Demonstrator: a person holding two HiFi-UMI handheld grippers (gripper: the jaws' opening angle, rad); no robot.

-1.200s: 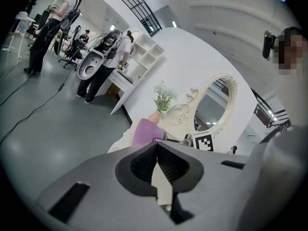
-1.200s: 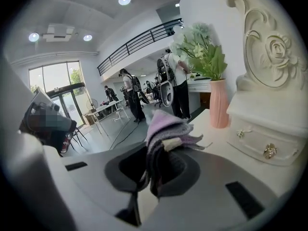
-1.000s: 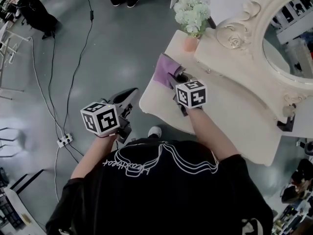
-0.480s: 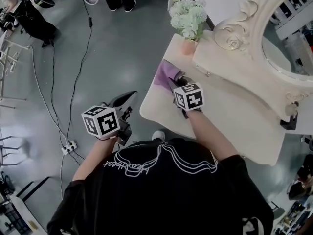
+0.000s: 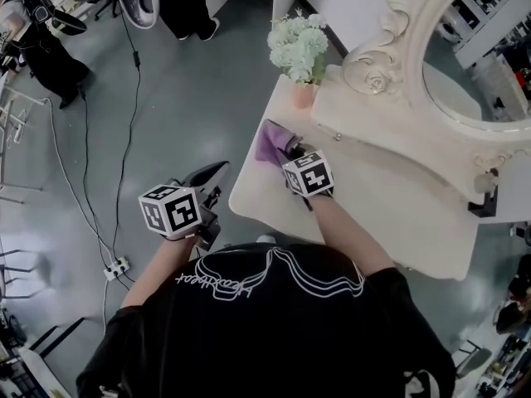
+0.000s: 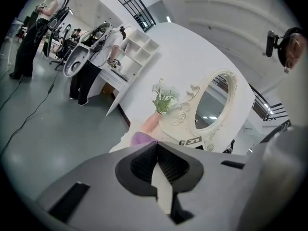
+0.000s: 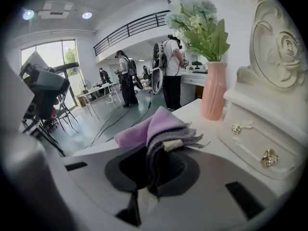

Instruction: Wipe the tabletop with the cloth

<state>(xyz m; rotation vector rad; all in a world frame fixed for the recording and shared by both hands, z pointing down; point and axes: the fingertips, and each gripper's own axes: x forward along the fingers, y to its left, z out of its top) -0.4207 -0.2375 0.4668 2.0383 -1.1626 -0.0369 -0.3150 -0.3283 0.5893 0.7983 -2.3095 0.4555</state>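
Note:
A purple cloth [image 5: 272, 142] [image 7: 153, 129] lies bunched on the cream tabletop [image 5: 373, 210] near its left end. My right gripper [image 5: 292, 150] [image 7: 155, 170] is shut on the cloth's near folds and presses it to the table. The cloth [image 6: 141, 138] also shows small and far in the left gripper view. My left gripper [image 5: 209, 179] [image 6: 156, 161] hangs over the floor, left of the table and clear of it, with its jaws shut and nothing between them.
A pink vase of pale flowers [image 5: 300, 50] [image 7: 213, 96] stands just beyond the cloth. A raised drawer unit [image 7: 260, 134] with an ornate oval mirror [image 5: 473, 48] runs along the table's back. Cables and a power strip [image 5: 116, 267] lie on the grey floor. People stand far off.
My right gripper has dragged the cloth a little along the table toward the left edge. The left gripper has stayed in about the same place.

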